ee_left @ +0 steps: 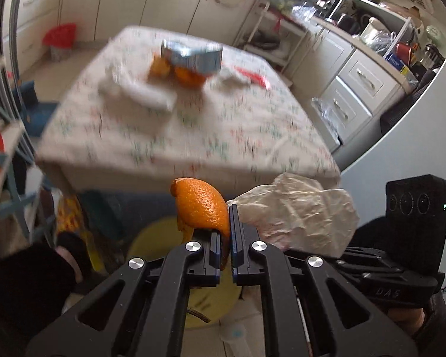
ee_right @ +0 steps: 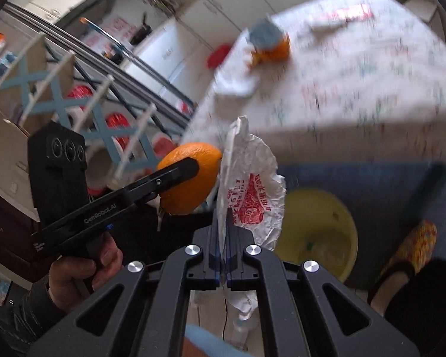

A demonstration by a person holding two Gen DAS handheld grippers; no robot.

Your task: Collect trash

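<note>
Left wrist view: biggest thing is the counter, square-ish, under a soft cloth with a small flower print, all motion-blurred. Its near edge sits just past the tools, and there's open floor between that edge and the round yellow plastic bin down below. More trash is still up on the counter: a blue-grey carton, orange peels under it, crumpled white tissue and a red wrapper.

The right tool is clamped narrow on a crinkly thin white plastic wrapper with red print, hanging right above the bin's rim. The left tool is pinched tight on a curved bit of orange peel, bumpy skin, ragged edge. Peel and wrapper are just beside each other, nearly touching. A patterned slipper sits right next to the bin.
</note>
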